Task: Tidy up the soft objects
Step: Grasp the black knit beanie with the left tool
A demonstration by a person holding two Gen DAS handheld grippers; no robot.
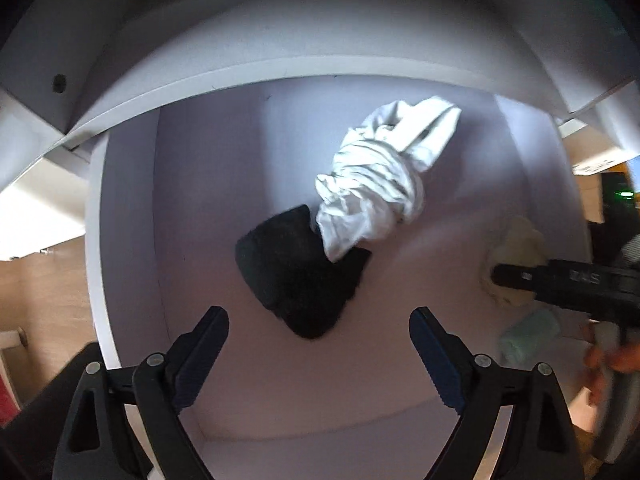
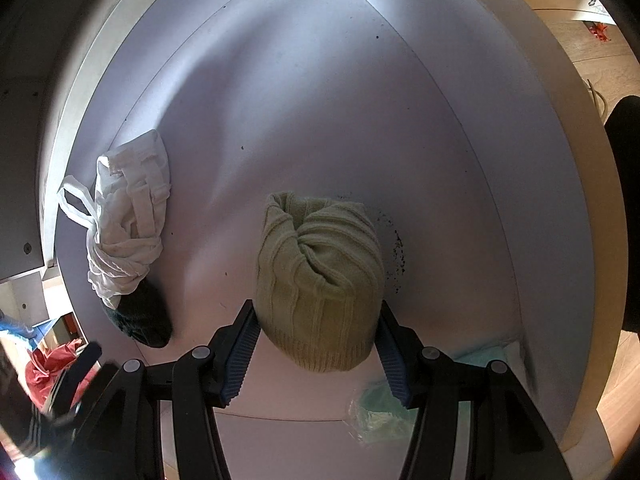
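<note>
Both grippers point down into a white drawer (image 2: pixel 500 184) with a pale floor and low walls.

The left gripper (image 1: pixel 319 350) hangs over the drawer with its fingers (image 1: pixel 202 356) spread wide and nothing between them. Just beyond their tips lies a black knitted piece (image 1: pixel 296 276), flat on the drawer floor. A crumpled white cloth (image 1: pixel 380 184) rests partly on its far edge and runs away toward the far right. The fingers touch neither of them.

The right gripper (image 2: pixel 316 350) has its fingers on either side of a pale yellow-green knitted hat (image 2: pixel 318 280), which sits on the drawer floor near the middle. Both blue ribbed pads lie against the hat's lower sides, so the fingers are closed on it. In the left wrist view this hat (image 1: pixel 516 248) appears blurred at the right, partly behind the dark body of the right gripper.

In the right wrist view the white cloth (image 2: pixel 128 220) and the black piece (image 2: pixel 144 320) lie well to the left of the hat, the cloth overlapping the black piece. A light mint-green item (image 2: pixel 380 412), half hidden by the right finger, lies at the near right of the drawer. Dark specks dot the floor just right of the hat. Outside the drawer, something red (image 2: pixel 48 368) shows at the lower left.
</note>
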